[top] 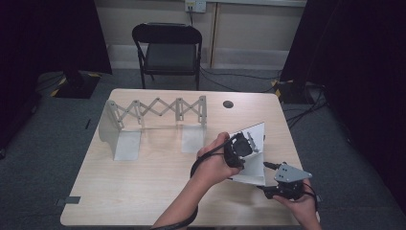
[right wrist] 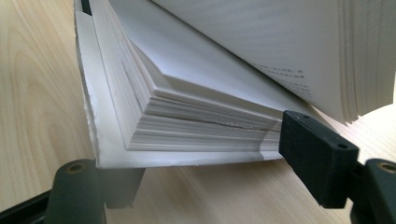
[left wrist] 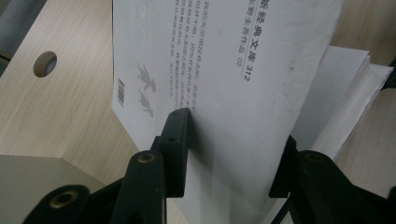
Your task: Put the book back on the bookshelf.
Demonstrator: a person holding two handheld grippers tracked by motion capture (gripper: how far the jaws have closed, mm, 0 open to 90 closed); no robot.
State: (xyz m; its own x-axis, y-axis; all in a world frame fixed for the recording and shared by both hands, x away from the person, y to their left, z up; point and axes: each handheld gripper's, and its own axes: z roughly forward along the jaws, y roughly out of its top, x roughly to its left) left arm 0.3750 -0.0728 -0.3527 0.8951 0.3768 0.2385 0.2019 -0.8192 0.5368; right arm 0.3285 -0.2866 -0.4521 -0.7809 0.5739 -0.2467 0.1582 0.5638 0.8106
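Observation:
An open white book (top: 256, 136) stands part raised at the right of the table (top: 143, 182). My left gripper (top: 239, 148) is shut on the lifted back cover (left wrist: 224, 70), which carries a barcode and printed text, one jaw on each face. My right gripper (top: 265, 168) comes in from the near right at the book's lower half. Its jaws span the thick stack of pages (right wrist: 187, 116), one under the bottom cover and one on top of the stack, both pressing. The left gripper (left wrist: 233, 135) and the right gripper (right wrist: 210, 154) both hold the same book.
A folding scissor-lattice book rack (top: 158, 108) with grey metal end plates stands at the back left of the table. A cable hole (top: 228, 104) lies behind the book. A black chair (top: 167, 48) stands beyond the table's far edge.

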